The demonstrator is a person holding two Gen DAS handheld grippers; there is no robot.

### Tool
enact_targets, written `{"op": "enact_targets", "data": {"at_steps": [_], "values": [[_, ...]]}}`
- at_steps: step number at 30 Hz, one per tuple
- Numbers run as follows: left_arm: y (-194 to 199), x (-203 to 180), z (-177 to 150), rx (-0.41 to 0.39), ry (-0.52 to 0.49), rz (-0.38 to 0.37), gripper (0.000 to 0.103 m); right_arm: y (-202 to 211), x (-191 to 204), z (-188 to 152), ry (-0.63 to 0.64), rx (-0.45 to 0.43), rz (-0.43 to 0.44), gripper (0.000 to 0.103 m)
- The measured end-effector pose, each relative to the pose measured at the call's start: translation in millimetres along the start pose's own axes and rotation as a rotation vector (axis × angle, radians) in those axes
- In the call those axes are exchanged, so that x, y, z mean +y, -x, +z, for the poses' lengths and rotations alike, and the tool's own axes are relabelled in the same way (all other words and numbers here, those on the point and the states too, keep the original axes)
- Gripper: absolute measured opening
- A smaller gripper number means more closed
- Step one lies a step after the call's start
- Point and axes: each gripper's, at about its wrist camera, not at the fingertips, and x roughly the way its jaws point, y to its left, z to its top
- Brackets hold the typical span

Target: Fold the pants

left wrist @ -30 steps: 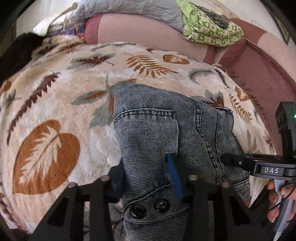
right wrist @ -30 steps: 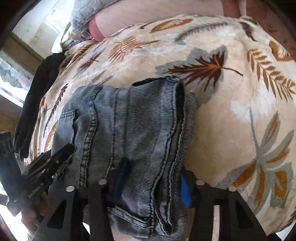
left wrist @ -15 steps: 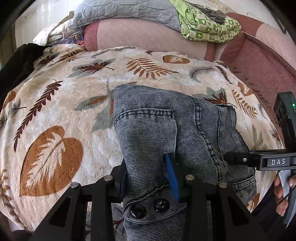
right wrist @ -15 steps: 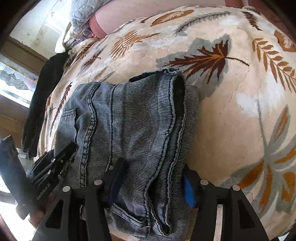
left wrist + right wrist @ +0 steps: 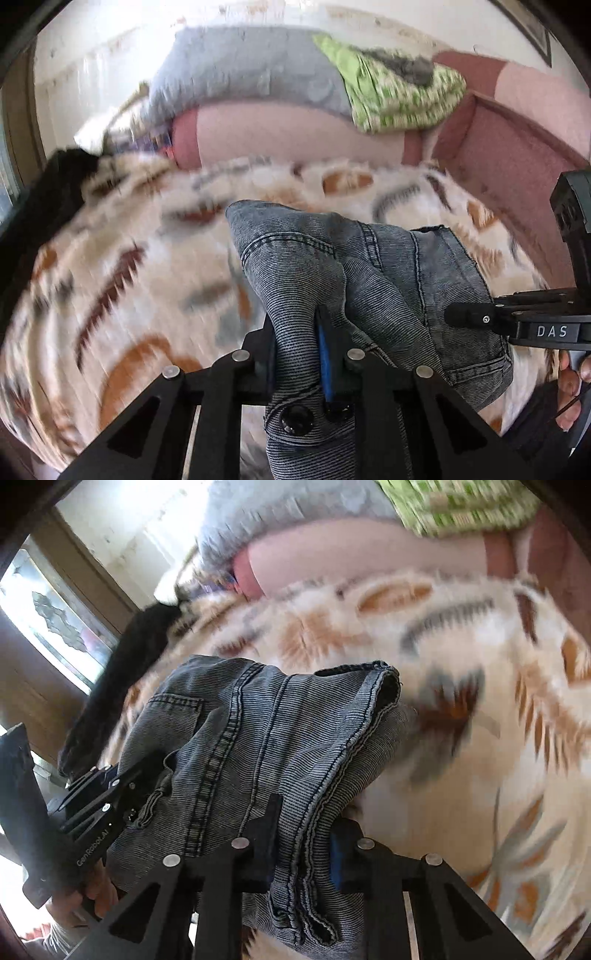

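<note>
On the left of the left wrist view, the leaf-print fleece blanket [image 5: 122, 280] covers the bed, its brown and grey leaves smeared by motion blur, and a black garment [image 5: 62, 173] lies over its far left edge. Behind it a grey quilted pillow [image 5: 255, 74] sits on a pink bolster [image 5: 295, 136], with a folded green patterned cloth [image 5: 399, 96] to its right. In the middle, the folded grey-blue jeans [image 5: 332, 266] lie bunched on the blanket, with the near edge raised. The left gripper [image 5: 297, 343] is closing on the waistband end, just above the two dark buttons [image 5: 299, 419], and the denim fold is pinched tight between its black pad and its blue pad. To the right, the right gripper [image 5: 469, 317] reaches in from the side and meets the jeans' other near corner; a hand [image 5: 570, 387] holds its handle at the frame's edge.

In the right wrist view, the left gripper [image 5: 110, 797] shows at far left, buried in the denim by the back pocket. The jeans [image 5: 266, 731] fill the centre, hems stacked at the far end. The right gripper [image 5: 301, 834] is also closing, with the stacked side seams squeezed between its pads. The blanket [image 5: 480, 738] spreads away to the right
</note>
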Motion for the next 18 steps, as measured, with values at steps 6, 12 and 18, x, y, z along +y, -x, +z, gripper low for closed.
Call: {"op": "enact_targets", "data": {"at_steps": [6,12,18], "values": [[-31.2,23.3,41.3,-0.036,0.021,0.039,0.019,-22.8,5.7,52.3,0.029,-0.058,-0.005,0.024],[-113.8,43.9,21.6,0.09,0.051,0.082,0.039,-105.4,-19.0,54.9,-0.01,0.033,-0.086,0.035],[-78.8,53.6,5.4,0.061,0.106,0.109,0.075,-84.5,-9.9,34.7,0.091,-0.017,-0.219,0.049]]}}
